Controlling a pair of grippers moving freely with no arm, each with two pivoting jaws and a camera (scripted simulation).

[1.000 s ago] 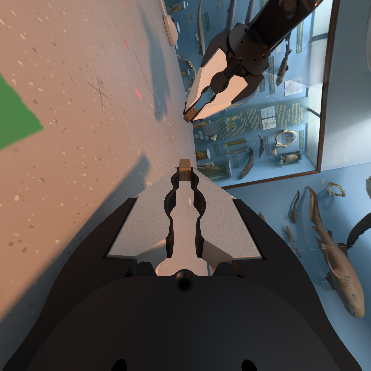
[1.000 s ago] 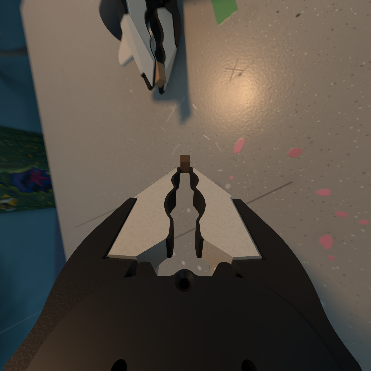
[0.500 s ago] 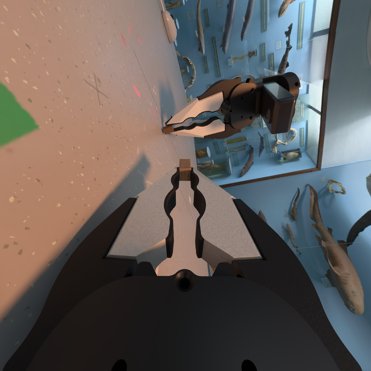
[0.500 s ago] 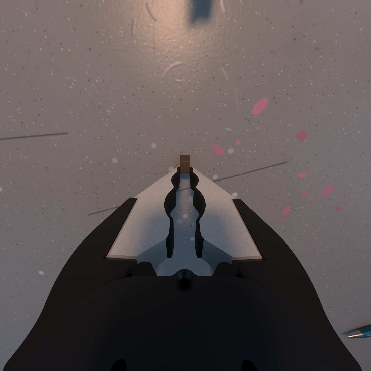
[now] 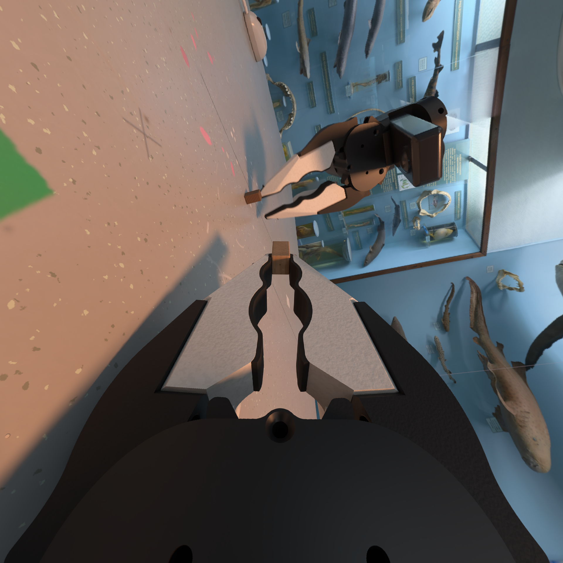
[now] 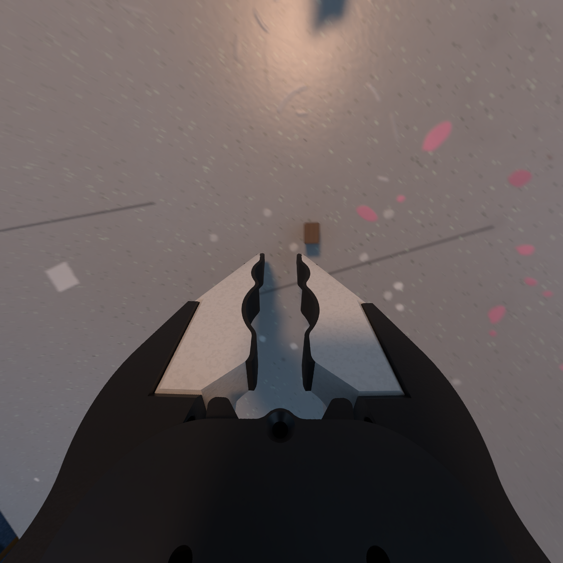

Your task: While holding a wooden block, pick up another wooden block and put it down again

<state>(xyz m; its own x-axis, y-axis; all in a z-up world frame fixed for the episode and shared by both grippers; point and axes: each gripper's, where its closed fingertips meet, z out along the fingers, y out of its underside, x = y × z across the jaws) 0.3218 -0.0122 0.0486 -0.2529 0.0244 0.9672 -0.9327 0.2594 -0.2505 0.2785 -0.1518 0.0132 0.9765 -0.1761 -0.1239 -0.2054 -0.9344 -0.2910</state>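
Observation:
My left gripper (image 5: 280,259) is shut on a small wooden block (image 5: 280,258) held at its fingertips above the speckled table (image 5: 122,152). My right gripper (image 6: 280,258) is open and empty. A second wooden block (image 6: 311,233) lies on the table just beyond and slightly right of its fingertips, apart from them. In the left wrist view the right gripper (image 5: 264,206) shows farther off with its jaws apart, and the second block (image 5: 253,197) sits on the table at the tip of its upper finger.
A green patch (image 5: 18,179) marks the table at the left. A white rounded object (image 5: 254,33) lies near the table's far edge. Pink spots (image 6: 436,136) and thin dark lines cross the tabletop. A display case (image 5: 396,137) of fish stands beyond the table edge.
My right gripper has opened and let go of its block, which now rests on the table, and has drawn back a little. My left gripper still holds its block, unmoved.

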